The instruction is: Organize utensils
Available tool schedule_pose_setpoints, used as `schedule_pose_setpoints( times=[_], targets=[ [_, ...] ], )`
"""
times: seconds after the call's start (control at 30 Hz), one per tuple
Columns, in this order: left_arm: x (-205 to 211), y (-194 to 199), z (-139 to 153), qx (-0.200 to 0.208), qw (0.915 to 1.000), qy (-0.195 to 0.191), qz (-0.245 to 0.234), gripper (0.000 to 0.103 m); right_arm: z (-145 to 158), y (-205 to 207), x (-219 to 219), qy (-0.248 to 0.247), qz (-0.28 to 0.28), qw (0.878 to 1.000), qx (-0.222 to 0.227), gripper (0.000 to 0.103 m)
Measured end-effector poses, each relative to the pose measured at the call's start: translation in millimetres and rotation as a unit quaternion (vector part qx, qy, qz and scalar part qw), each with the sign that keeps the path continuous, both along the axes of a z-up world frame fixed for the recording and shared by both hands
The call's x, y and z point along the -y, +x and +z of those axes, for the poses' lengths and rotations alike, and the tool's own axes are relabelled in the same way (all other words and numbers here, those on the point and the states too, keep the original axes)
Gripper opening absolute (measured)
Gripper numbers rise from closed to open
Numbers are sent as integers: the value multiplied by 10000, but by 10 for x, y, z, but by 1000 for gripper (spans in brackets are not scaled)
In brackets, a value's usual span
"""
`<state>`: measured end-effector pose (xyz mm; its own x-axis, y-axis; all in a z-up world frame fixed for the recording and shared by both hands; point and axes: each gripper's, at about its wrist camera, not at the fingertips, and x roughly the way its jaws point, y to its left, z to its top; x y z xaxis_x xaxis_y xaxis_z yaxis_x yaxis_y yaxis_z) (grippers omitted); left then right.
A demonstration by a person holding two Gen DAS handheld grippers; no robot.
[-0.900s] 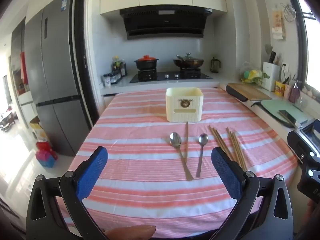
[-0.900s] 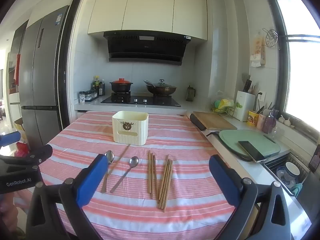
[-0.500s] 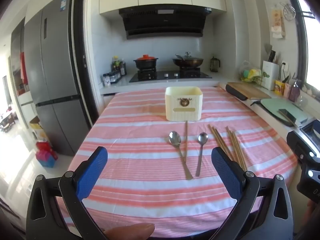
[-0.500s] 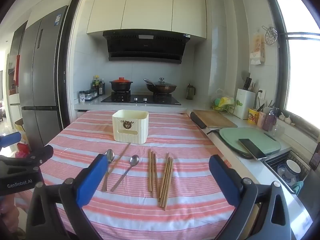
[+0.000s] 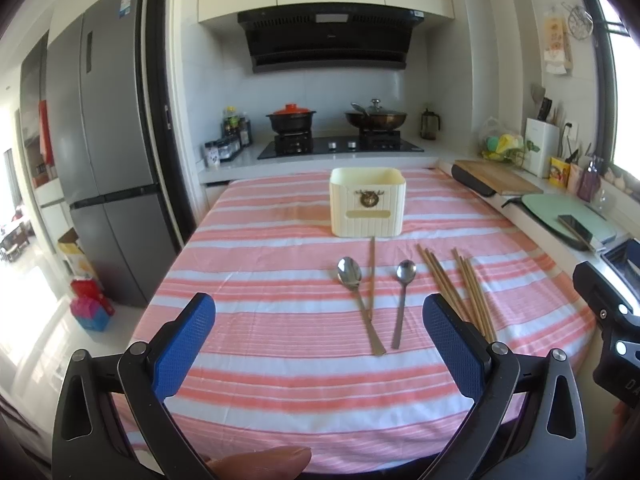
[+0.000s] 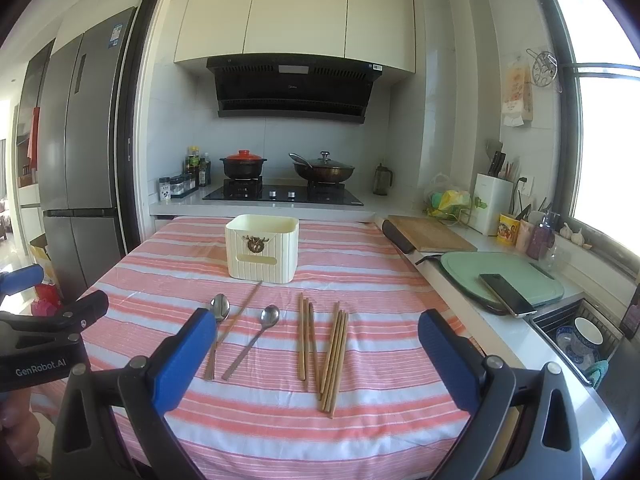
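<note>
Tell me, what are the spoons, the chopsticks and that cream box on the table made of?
The two spoons look like polished metal, probably stainless steel: grey and mirror-shiny. The chopsticks look like bare wood or bamboo: matte light brown. The cream box seems to be moulded plastic, with a ribbed, faintly glossy wall and a brownish, metal-looking emblem.
</note>
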<state>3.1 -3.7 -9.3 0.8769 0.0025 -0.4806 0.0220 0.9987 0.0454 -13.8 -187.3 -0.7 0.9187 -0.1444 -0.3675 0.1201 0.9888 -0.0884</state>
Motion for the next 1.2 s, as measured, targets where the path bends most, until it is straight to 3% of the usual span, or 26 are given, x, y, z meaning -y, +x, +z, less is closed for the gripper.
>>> schedule_pose_setpoints(
  times=[1.2],
  targets=[
    [21, 67, -98, -93, 10000, -17, -10, 103, -20, 25, 30, 11, 12, 10000, -38, 103]
  ],
)
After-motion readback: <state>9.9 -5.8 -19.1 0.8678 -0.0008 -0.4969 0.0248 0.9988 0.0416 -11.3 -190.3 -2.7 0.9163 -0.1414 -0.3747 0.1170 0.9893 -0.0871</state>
